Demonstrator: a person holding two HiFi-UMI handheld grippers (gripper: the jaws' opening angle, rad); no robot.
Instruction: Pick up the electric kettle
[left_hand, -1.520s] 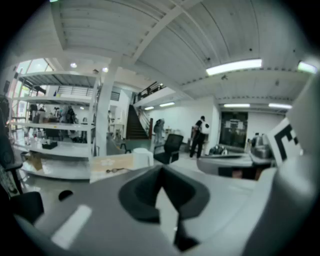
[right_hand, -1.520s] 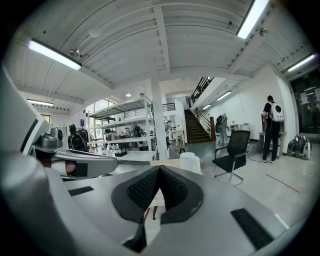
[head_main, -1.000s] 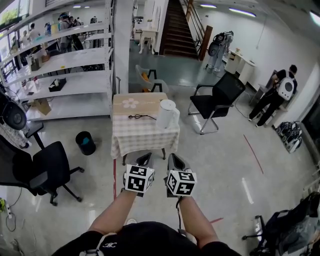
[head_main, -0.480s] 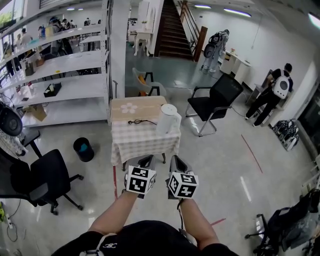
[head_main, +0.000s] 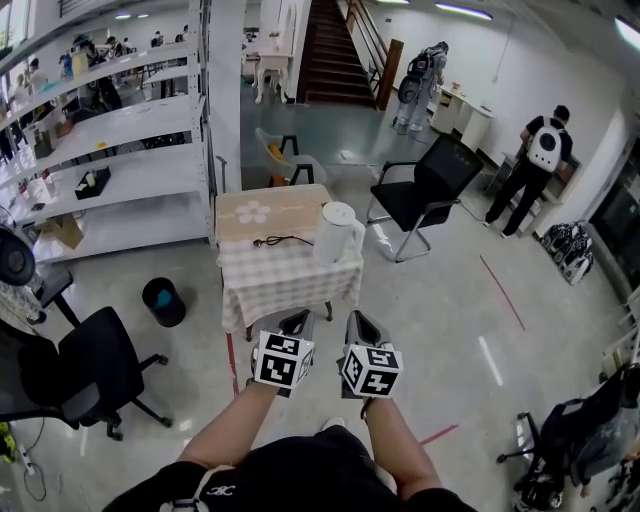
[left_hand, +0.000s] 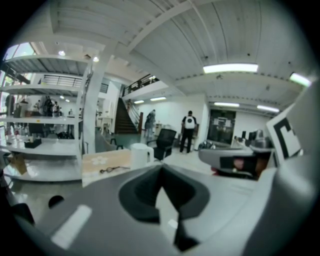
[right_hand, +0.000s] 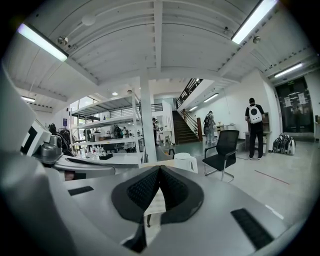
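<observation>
Overhead, from the head view, the left gripper (head_main: 296, 318) and right gripper (head_main: 357, 319) are held side by side at arm's length, both aimed at a small table (head_main: 270, 275) under a checked cloth. The white kettle (head_main: 336, 232) stands upright at the table's right edge, about midway along it, well apart from both grippers. A dark cable (head_main: 281, 239) lies curled near the middle of the tabletop, just left of the kettle. A black office chair (head_main: 425, 195) sits beyond the table's right side, a dark bin (head_main: 163, 301) on the floor to its left, with white shelves (head_main: 120, 150) behind. A person with a white backpack (head_main: 541, 160) stands far off at the right wall.

Through the left gripper view, the jaws are clenched together with nothing between them. The kettle (left_hand: 140, 155) shows just above and left of the jaw tips, at the right end of the tabletop, and the cable (left_hand: 111, 170) lies left of it.

Through the right gripper view, the jaws likewise meet tip to tip and hold nothing. The kettle (right_hand: 185, 162) stands just beyond and right of the tips, with the office chair (right_hand: 223, 150) further right.
</observation>
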